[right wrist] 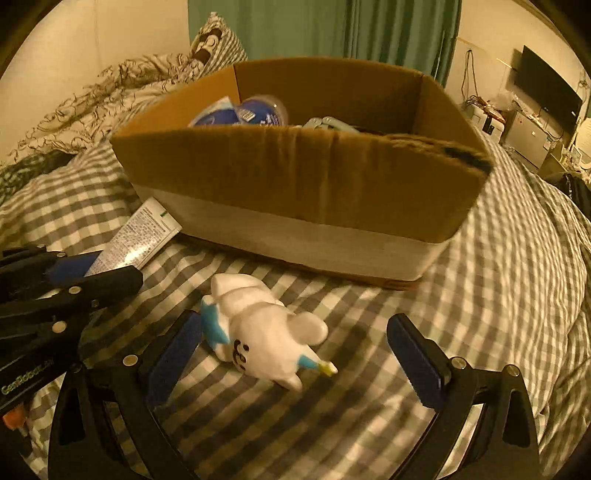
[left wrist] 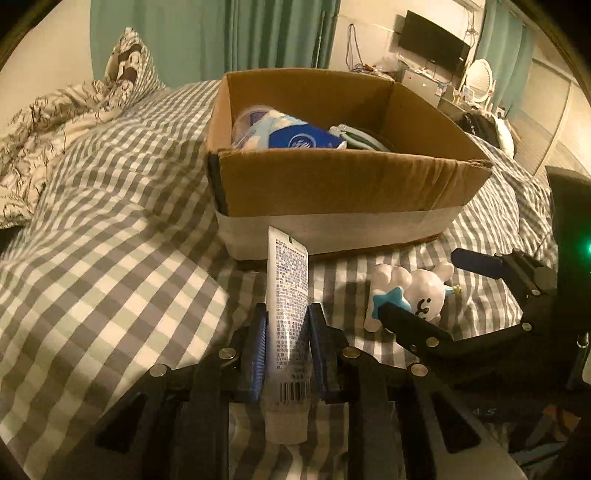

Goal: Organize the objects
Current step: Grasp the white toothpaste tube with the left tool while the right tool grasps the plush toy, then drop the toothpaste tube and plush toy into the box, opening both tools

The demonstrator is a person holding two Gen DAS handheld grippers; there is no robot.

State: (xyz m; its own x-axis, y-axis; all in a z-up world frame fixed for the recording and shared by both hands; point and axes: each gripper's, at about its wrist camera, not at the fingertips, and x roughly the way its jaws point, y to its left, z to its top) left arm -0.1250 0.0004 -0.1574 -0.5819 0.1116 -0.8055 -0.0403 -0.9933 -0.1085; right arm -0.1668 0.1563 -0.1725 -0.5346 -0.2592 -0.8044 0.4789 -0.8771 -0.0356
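My left gripper [left wrist: 287, 317] is shut on a white tube [left wrist: 289, 295] with blue print, cap end toward the camera, just in front of the cardboard box [left wrist: 332, 184]; the tube also shows in the right wrist view [right wrist: 138, 236]. A white toy figure [right wrist: 258, 332] with blue trim lies on the checked bedspread; it also shows in the left wrist view [left wrist: 410, 291]. My right gripper [right wrist: 295, 332] is open, its fingers on either side of the figure, and it shows in the left wrist view [left wrist: 421, 284]. The box [right wrist: 295, 177] holds a blue tissue pack [left wrist: 299, 138] and other items.
The checked bedspread [left wrist: 110, 258] covers the bed. A rumpled patterned duvet and pillow [left wrist: 74, 107] lie at the back left. Green curtains [left wrist: 258, 33] hang behind. A TV [left wrist: 432, 40] and desk clutter stand at the far right.
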